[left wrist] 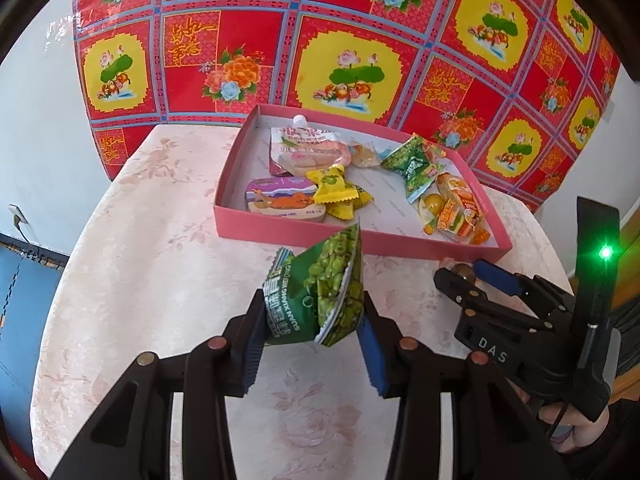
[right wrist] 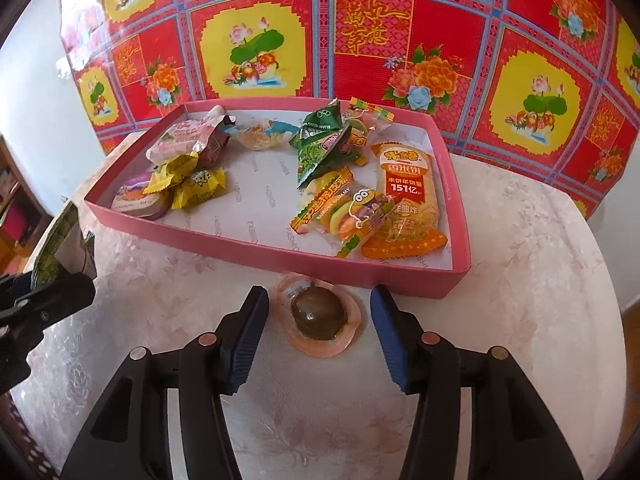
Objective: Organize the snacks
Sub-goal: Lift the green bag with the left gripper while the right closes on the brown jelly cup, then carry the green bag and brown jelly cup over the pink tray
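Observation:
My left gripper (left wrist: 313, 305) is shut on a green pea snack packet (left wrist: 324, 280), held above the table just in front of the pink box (left wrist: 280, 233). My right gripper (right wrist: 319, 294) stands open over a dark round sweet in a clear domed cup (right wrist: 319, 314), which lies on the table between the pads without touching them, close to the near wall of the pink box (right wrist: 240, 246). In the left wrist view the right gripper (left wrist: 466, 272) sits low at the box's front right corner. The left gripper's body (right wrist: 40, 304) shows at the left edge of the right wrist view.
The box holds several snacks: a spouted pouch (left wrist: 308, 148), yellow candies (left wrist: 336, 194), another green packet (right wrist: 320, 144), a burger gummy pack (right wrist: 344, 212), an orange rice cracker bag (right wrist: 408, 196). A red flowered sheet (right wrist: 360, 40) hangs behind the round table (right wrist: 520, 280).

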`<state>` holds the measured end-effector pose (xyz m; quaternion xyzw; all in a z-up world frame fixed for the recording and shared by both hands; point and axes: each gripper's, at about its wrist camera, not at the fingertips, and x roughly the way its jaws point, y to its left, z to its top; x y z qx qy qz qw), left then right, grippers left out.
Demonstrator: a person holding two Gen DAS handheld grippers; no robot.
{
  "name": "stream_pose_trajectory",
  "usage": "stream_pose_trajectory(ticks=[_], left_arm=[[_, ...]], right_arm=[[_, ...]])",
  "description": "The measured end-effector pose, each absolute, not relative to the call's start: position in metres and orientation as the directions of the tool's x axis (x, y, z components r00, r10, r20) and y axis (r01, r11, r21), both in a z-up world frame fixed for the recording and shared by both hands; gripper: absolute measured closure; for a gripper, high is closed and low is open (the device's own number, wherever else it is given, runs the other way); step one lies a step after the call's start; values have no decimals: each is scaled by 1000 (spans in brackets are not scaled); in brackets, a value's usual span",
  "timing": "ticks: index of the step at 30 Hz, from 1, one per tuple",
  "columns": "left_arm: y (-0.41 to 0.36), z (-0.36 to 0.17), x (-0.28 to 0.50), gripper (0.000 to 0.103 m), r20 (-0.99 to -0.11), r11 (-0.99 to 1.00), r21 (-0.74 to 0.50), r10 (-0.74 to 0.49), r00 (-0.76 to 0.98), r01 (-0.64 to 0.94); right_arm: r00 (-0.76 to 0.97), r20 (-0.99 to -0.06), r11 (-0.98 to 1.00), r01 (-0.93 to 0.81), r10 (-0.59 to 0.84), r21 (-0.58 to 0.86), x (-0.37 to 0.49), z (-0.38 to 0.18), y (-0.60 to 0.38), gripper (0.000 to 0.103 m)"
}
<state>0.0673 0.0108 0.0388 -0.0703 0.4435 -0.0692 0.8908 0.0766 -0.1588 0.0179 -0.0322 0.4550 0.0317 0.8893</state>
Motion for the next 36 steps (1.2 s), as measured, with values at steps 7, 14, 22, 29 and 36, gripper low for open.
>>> stream_pose_trajectory(ticks=[7,14,22,29,36], left_arm=[[19,38,68,58,-778,977,-206,-196,597,53],[20,41,67,58,-771,976,-210,-200,605,55],[19,41,66,59,-769,976,-210,-201,607,58],[19,44,65,58,-766,977,-205,-195,612,54],[17,45,65,58,-768,978,-202,-190,612,51]], right_arm=[[585,-811,998,-62,15,-26,77,17,-159,46],[590,-807,999,-43,0,-31,76,17,-162,60],[592,-806,1000,-30,17,-1,74,18,-164,61],[587,-807,998,-40,64,50,66,19,-167,63],[590,-802,996,-53,91,75,60,23,-172,78]])
